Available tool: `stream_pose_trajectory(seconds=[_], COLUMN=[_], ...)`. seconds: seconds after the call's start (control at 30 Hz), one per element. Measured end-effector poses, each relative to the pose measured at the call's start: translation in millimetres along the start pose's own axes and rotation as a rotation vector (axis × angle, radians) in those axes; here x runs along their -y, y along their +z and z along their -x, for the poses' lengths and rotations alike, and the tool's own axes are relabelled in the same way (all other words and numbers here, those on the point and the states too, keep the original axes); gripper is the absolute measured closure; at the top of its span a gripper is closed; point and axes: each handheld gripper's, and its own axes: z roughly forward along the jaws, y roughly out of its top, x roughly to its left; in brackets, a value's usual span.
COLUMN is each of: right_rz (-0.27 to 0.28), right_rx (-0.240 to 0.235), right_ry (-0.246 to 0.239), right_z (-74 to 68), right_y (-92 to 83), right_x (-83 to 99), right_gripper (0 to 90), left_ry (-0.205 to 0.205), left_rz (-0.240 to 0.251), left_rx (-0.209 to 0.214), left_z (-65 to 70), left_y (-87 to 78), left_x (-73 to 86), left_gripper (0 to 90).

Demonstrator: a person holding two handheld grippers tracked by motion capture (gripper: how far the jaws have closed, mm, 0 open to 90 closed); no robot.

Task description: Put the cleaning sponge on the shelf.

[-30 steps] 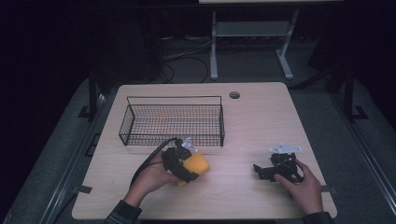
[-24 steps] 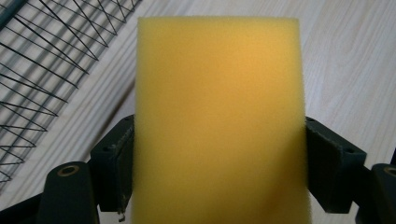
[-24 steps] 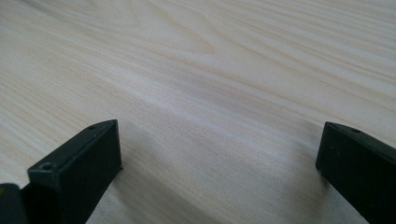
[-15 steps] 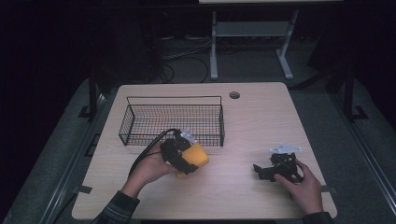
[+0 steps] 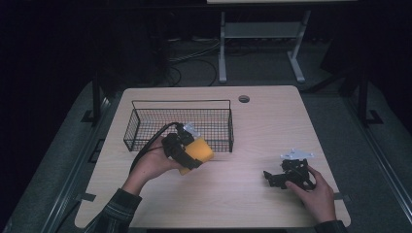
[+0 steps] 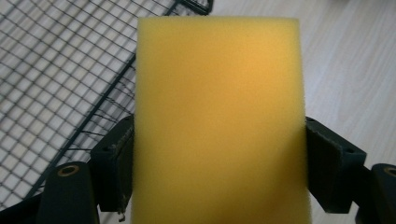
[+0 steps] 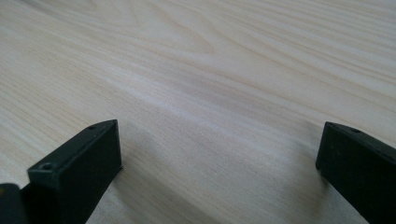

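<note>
Dark room all around, and 1 pale wooden worktop (image 5: 252, 204) lit in the middle of it. Nearest the front edge, over toward the right corner, the right gripper (image 5: 273, 177) sits low on the wood under a resting hand, its 2 jaws standing wide apart with bare grain between them; parked, I'd say, leaving the other side room to work. Now look left of centre: the left gripper (image 5: 197, 156) is up off the surface with the yellow sponge (image 6: 218, 121) clamped between its pads (image 6: 122, 154), 1 on each long side, squeezing the foam in slightly. That sideways pinch low on the block looks chosen so most of it juts out ahead of the jaws, free to go in first. Just beyond it, close to the worktop's left half, stands the wire basket (image 5: 145, 121), and the sponge hangs right at its near right corner. My read: it's headed over that rim. Farther back, a cable hole (image 5: 244, 99) near the rear edge.
</note>
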Motion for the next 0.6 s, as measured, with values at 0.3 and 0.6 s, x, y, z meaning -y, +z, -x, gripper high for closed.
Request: stream_pose_trajectory(seconds=[0.3, 0.6], right_rz=[-0.001, -0.002], right_rx=[-0.001, -0.002], right_ry=[0.002, 0.003], right_z=[-0.1, -0.2], right_y=[0.0, 0.0], right_x=[0.0, 0.0], right_gripper=[0.0, 0.0], left_ry=[-0.034, -0.066], left_rz=[0.004, 0.004], left_rx=[-0.035, -0.07], left_z=[-22.0, -41.3], left_y=[-10.4, -16.6], left_x=[-4.1, -6.8], left_gripper=[22.4, 22.4])
